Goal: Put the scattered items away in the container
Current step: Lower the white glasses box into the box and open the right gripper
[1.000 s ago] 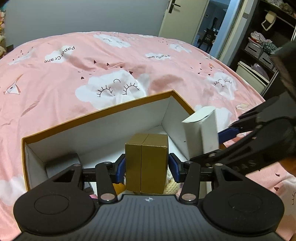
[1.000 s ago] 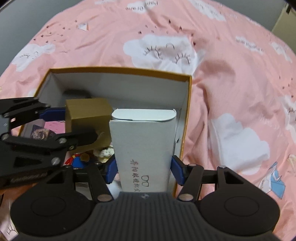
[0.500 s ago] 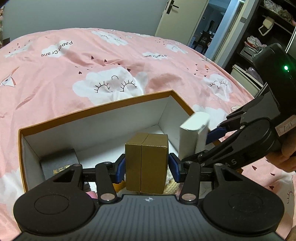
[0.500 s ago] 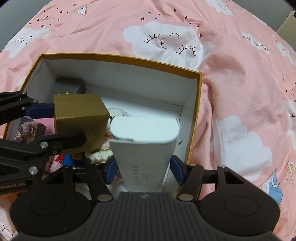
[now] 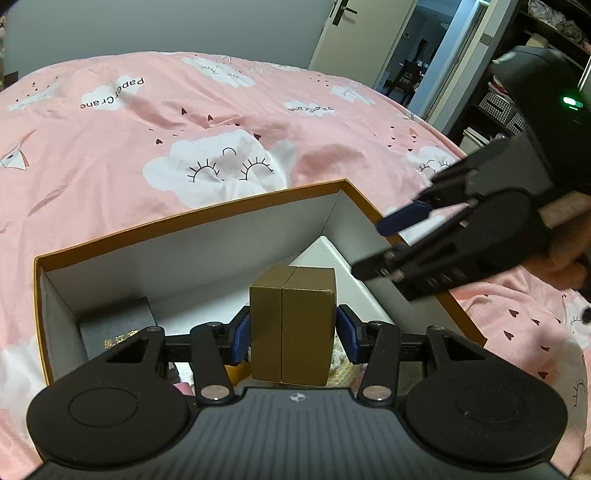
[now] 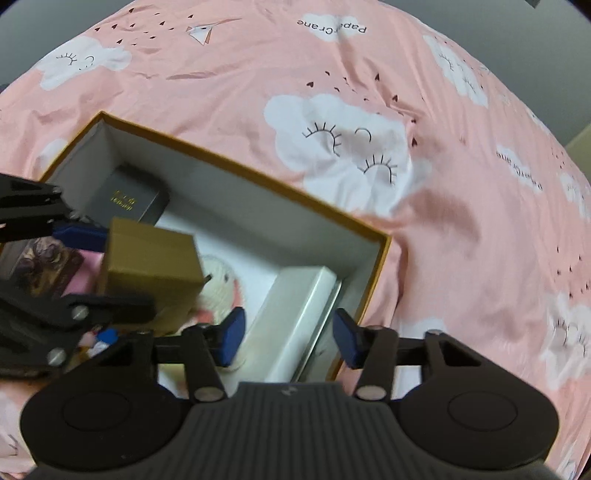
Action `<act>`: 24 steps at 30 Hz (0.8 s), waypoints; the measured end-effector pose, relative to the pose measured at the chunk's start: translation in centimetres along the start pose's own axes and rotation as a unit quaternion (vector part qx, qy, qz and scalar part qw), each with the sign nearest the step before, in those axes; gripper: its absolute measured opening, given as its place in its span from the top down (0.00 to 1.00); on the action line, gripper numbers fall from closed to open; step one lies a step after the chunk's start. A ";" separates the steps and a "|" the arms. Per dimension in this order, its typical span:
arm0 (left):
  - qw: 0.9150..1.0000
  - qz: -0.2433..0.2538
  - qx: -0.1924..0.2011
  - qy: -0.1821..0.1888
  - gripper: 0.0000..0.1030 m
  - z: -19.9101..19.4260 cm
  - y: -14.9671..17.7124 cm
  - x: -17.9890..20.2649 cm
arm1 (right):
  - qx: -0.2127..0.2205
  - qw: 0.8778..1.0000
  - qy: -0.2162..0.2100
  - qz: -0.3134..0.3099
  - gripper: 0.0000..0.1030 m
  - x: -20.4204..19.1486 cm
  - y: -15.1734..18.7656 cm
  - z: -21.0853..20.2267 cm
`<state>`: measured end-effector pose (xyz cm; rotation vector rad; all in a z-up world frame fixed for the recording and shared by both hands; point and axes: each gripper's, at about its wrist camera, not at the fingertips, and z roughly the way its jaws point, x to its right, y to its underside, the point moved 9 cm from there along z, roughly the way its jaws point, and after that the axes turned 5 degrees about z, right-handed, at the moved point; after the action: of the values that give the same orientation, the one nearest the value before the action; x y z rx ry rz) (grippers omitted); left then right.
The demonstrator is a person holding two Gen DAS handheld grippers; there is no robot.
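The gold box (image 6: 151, 266) hides most of the cream plush toy (image 6: 221, 280); the right claw (image 5: 380, 251) is blurred.

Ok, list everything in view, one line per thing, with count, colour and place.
container: one, orange rim, white inside, on the bedspread.
white box: one, white, lying inside the container by its right wall.
brown box: one, brown-gold, clamped over the container.
dark box: one, dark grey with gold print, container's far-left corner.
plush toy: one, cream and pink, on the container floor.
bedspread: one, pink with white clouds, under everything.
door: one, pale, ajar behind the bed.
left gripper: one, black with blue pads, holding the brown box.
right gripper: one, black with blue pads, jaws closing, empty, above the white box.
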<state>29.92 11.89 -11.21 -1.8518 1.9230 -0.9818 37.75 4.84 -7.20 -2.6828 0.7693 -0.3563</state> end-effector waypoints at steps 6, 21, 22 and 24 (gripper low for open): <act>1.000 -0.002 -0.005 -0.008 0.46 -0.1 0.1 -0.5 | 0.018 0.997 0.004 -0.074 0.54 -0.2 -1.5 2.2; 1.000 0.003 -0.006 -0.005 0.46 0.0 -0.1 -0.6 | -0.035 0.993 -0.015 -0.115 0.77 -0.5 -2.9 8.1; 1.000 0.004 -0.007 -0.005 0.46 0.0 -0.1 -0.6 | -0.034 0.994 -0.021 -0.106 0.73 -0.4 -3.1 8.3; 1.000 0.005 -0.008 -0.003 0.46 0.1 -0.2 -0.5 | -0.033 0.994 -0.022 -0.101 0.72 -0.4 -3.3 8.6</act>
<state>30.17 12.41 -11.28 -1.8504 1.9395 -0.9585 41.77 9.73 -13.92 -2.8284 0.5057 -0.3250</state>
